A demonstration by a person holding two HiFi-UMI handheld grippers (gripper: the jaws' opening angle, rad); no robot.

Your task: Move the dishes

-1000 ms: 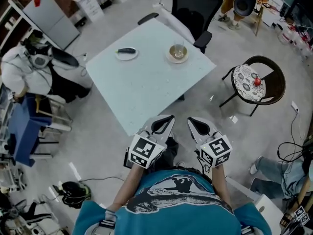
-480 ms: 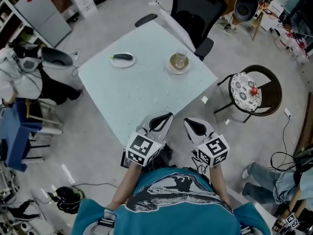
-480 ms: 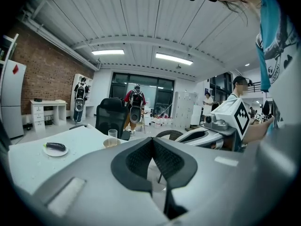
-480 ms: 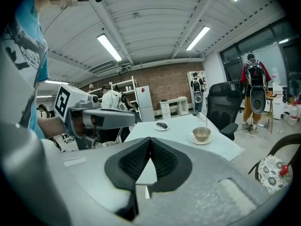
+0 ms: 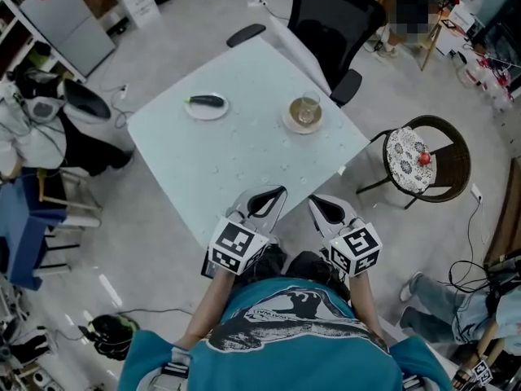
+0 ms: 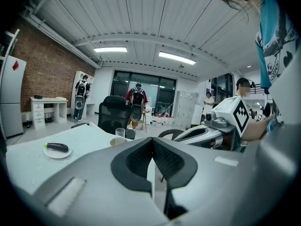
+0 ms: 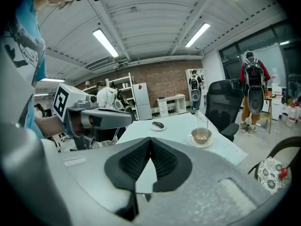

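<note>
Black-padded jaws fully closed, nothing between them: left gripper [image 5: 275, 195], right gripper [image 5: 319, 204] | tips at near edge of pale table [image 5: 244, 157] | aubergine plate [image 5: 206, 105] and saucer with bowl and glass [image 5: 304, 117] far side, untouched | vs 1 s ago: table and dishes nearer.

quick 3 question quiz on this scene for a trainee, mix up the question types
1. True or false: the left gripper is gripping a dish.
2. What lies on the small plate? A a spoon; B an eggplant; C an apple.
3. Fill in: the right gripper has its jaws ___.
Key: 1 false, it is shut with nothing between its jaws; 2 B; 3 shut.
</note>
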